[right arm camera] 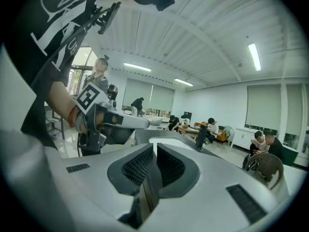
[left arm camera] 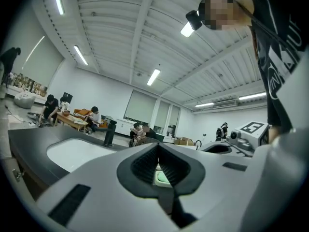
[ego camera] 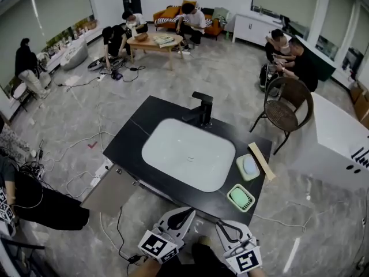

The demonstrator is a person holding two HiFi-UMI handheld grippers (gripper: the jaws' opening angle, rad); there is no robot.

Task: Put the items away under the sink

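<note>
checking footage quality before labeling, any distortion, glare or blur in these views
Head view: fisheye bends the room edges, a light streak reflects off the floor, the sink is sharp. Left gripper view: black vignetted corners, ceiling lights blown out. Right gripper view: same vignette, little visible blur.

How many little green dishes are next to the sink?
2. The pale dish sits right of the basin; the brighter dish lies beside it, nearer the front edge.

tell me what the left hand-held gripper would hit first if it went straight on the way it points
Likely the green soap dish, which shows just past the left hand-held gripper's shut tips, though depth is unclear.
</note>
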